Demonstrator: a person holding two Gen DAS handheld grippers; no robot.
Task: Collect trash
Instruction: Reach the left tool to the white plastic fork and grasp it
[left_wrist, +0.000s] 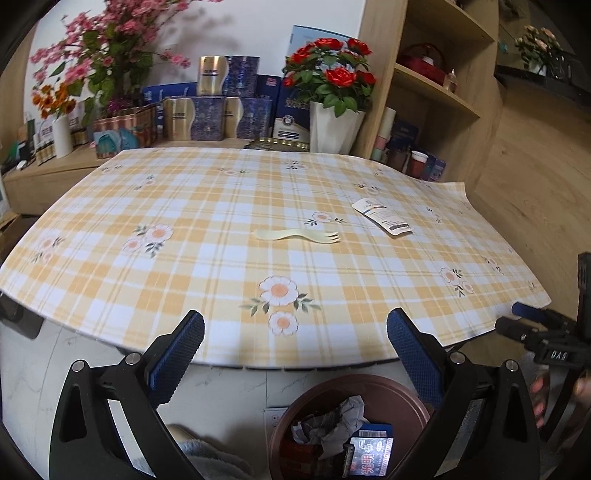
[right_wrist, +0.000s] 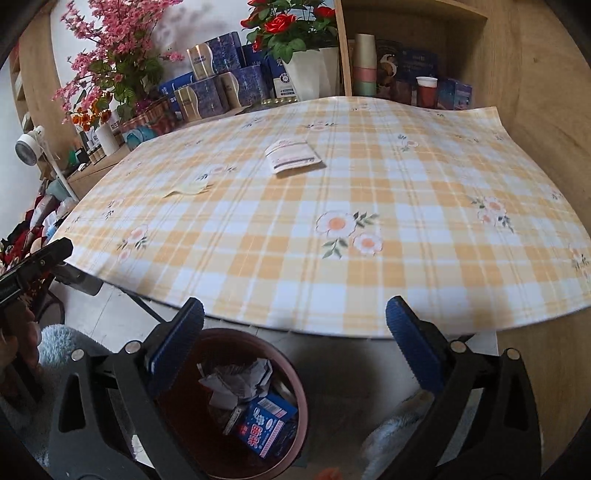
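Observation:
A pale yellow plastic spork (left_wrist: 299, 235) lies in the middle of the checked tablecloth (left_wrist: 207, 206). A white flat wrapper (left_wrist: 382, 215) lies to its right. In the right wrist view the wrapper (right_wrist: 293, 156) lies far ahead and the spork (right_wrist: 188, 189) to its left. A brown bin (left_wrist: 391, 387) on the floor below the table's near edge holds crumpled paper and a blue packet; it also shows in the right wrist view (right_wrist: 291, 376). My left gripper (left_wrist: 295, 336) is open and empty over the table edge above the bin. My right gripper (right_wrist: 295, 325) is open and empty there too.
Blue and gold boxes (left_wrist: 214, 110), a white pot of red roses (left_wrist: 332, 125) and pink flowers (left_wrist: 107, 48) stand behind the table. A wooden shelf unit (left_wrist: 436, 88) with cups stands at the right. The right gripper's body (left_wrist: 554, 343) shows at the far right.

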